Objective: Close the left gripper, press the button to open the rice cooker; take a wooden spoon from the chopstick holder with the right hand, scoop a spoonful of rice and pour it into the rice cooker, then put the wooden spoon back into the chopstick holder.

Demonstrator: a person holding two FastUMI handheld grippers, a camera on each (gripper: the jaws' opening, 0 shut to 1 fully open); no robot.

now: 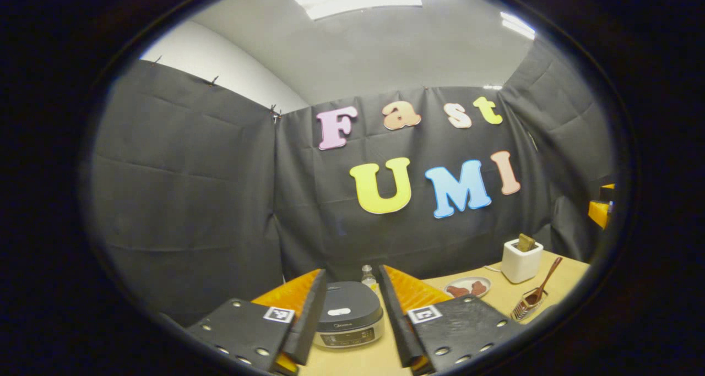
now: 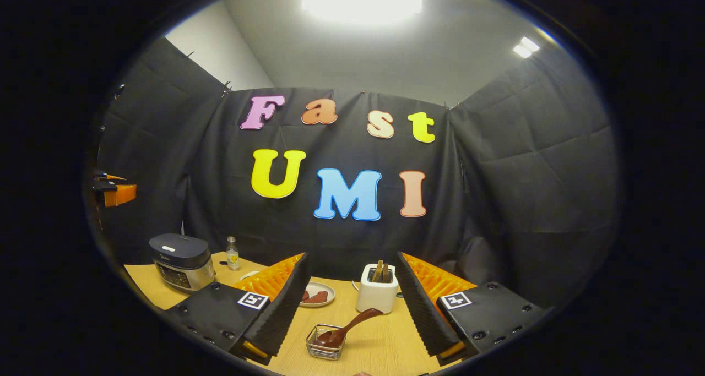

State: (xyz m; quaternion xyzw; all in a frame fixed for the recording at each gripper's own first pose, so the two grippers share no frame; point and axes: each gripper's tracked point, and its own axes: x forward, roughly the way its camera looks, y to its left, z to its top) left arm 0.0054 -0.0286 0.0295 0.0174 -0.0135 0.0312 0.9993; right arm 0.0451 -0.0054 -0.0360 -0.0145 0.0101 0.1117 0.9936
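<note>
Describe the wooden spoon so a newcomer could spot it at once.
On the tan table, in front of the white toaster, sits a small clear holder. The wooden spoon rests in it, its handle slanting up toward the toaster, the only long dark-brown utensil there.

Likely a recording booth: cloth-draped walls [image 2: 523,172].

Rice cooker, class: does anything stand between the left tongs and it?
Nothing visible does. The rice cooker, lid shut, sits straight ahead between the open left tongs, with only bare table before it.
</note>
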